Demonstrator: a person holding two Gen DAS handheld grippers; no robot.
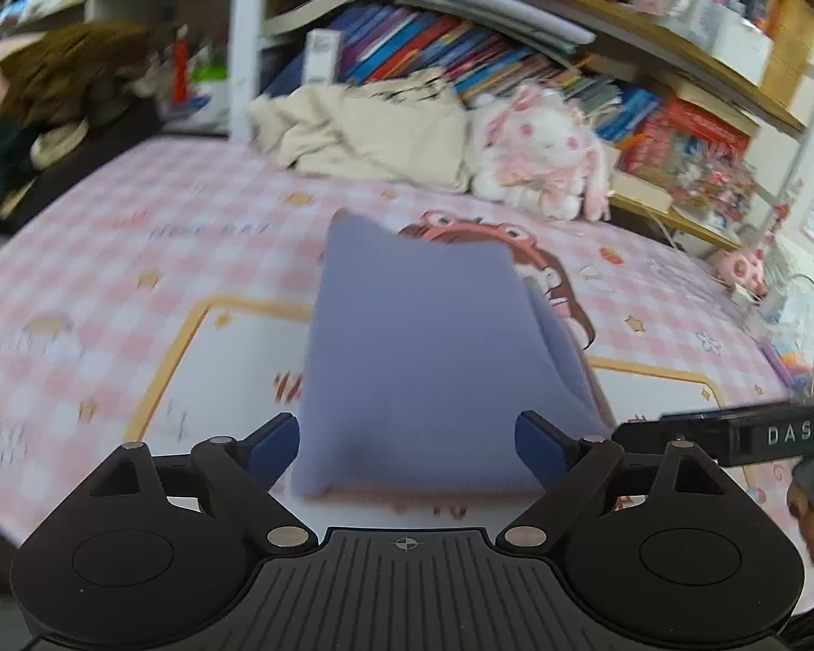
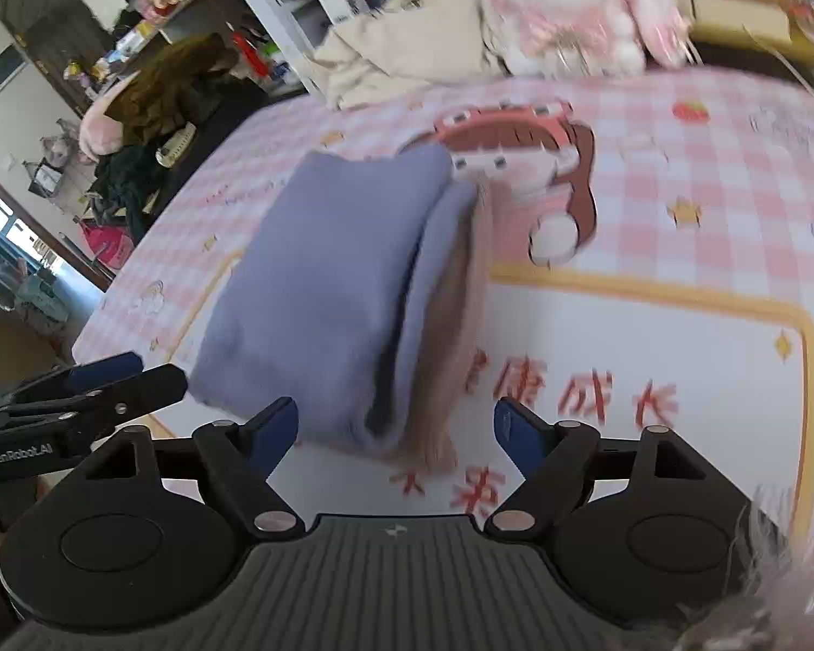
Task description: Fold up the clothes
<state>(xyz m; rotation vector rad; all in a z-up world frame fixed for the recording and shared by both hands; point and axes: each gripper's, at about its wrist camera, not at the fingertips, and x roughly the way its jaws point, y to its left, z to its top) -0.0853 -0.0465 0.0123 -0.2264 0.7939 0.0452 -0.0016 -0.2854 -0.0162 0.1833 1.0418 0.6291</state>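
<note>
bed [image 1: 135,282]: a pink-checked sheet with a cartoon print and a yellow-bordered white panel covers it; it carries everything here, and its far edge runs under the bookshelves [image 1: 678,125].
cream bedding [image 1: 374,130]: heaped at the far edge of the bed, well apart from the work.
plush rabbit [image 2: 564,5]: sits just beside the cream bedding on that far edge.
folded garment [image 1: 423,347]: a lilac-blue fleece piece, already doubled into a thick rectangle, lying on the bed's white panel near the middle; the right wrist view shows 2 layers stacked, with a tan or pinkish lining along the right side.
long axis: the garment runs away from both grippers toward the far edge of the bed, its short near end facing them.
left gripper [image 1: 407,434]: released, both blue pads spread wide; the near end of the garment lies between and ahead of them, and no pad presses on it.
right gripper [image 2: 396,428]: also released, pads wide apart; the garment's near right corner sits just ahead, between the pads but not pinched.
which is nearer: judged from both views, the 2 grippers are about equally close, the left facing the middle of the near end, the right facing its right side and lining edge.
next move, judged: the fold looks finished or nearly so; any further fold would mean taking the near end and carrying it along the long axis toward the far edge.
blur: both views are smeared, so fine edges are uncertain.
</note>
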